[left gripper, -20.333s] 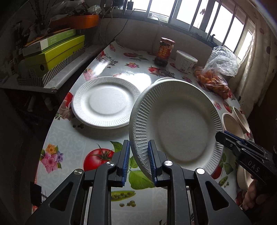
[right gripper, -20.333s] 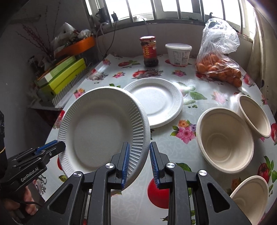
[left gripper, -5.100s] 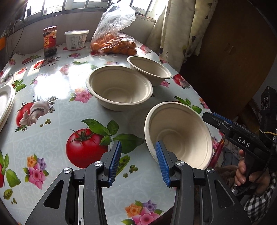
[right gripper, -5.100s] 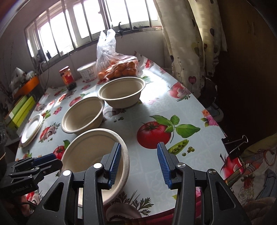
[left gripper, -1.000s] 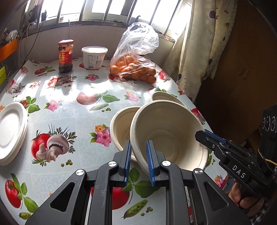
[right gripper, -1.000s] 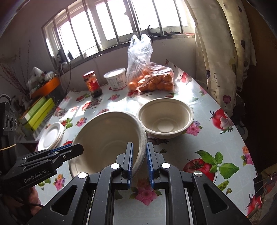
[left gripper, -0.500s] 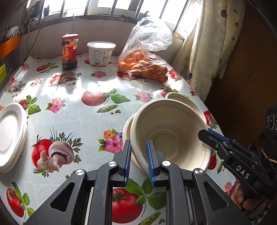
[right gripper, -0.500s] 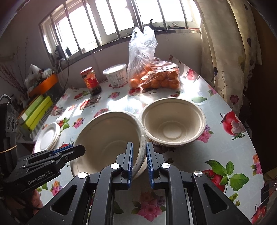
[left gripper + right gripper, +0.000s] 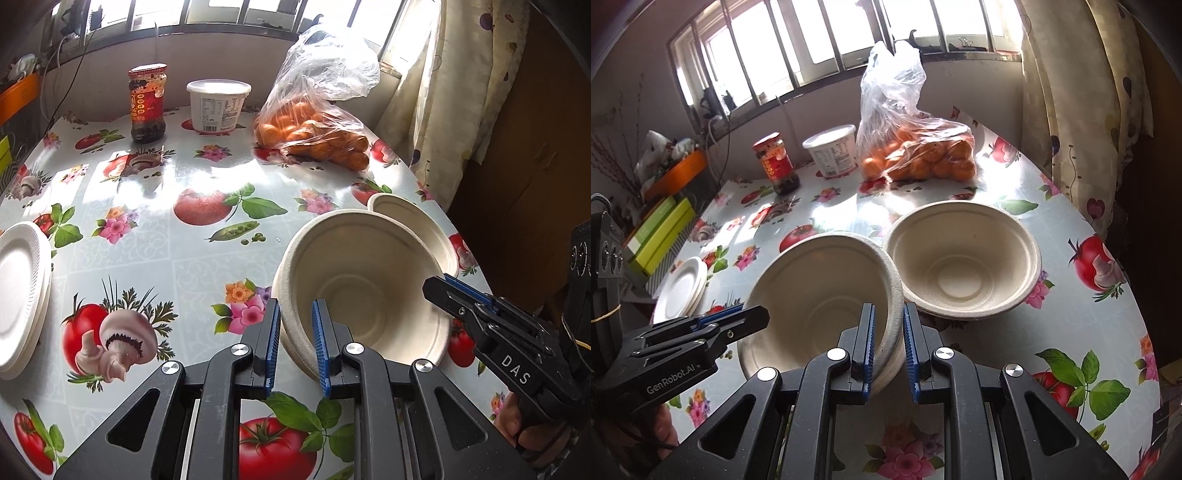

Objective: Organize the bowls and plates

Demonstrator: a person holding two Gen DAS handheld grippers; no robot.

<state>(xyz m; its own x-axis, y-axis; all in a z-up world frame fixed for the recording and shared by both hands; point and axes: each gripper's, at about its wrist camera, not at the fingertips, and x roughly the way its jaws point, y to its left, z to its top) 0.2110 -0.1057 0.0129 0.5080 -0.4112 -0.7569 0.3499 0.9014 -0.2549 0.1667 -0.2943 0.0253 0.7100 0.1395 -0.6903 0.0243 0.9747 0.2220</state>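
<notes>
A beige paper bowl (image 9: 364, 280) (image 9: 820, 291) sits nested in a second bowl on the table. My left gripper (image 9: 294, 345) straddles its left rim, jaws slightly parted. My right gripper (image 9: 888, 343) straddles its right rim, jaws also slightly parted; it also shows in the left wrist view (image 9: 458, 291). A third bowl (image 9: 964, 258) (image 9: 402, 214) stands just beyond on the right. A stack of white paper plates (image 9: 18, 291) (image 9: 681, 288) lies at the table's left edge.
At the back stand a red-labelled jar (image 9: 147, 103), a white tub (image 9: 218, 105) and a plastic bag of oranges (image 9: 317, 122). Green boxes (image 9: 657, 236) lie on a shelf to the left. A curtain (image 9: 461, 81) hangs at the right.
The held bowl has come down into the second bowl, and both grippers' jaws have parted a little around its rim.
</notes>
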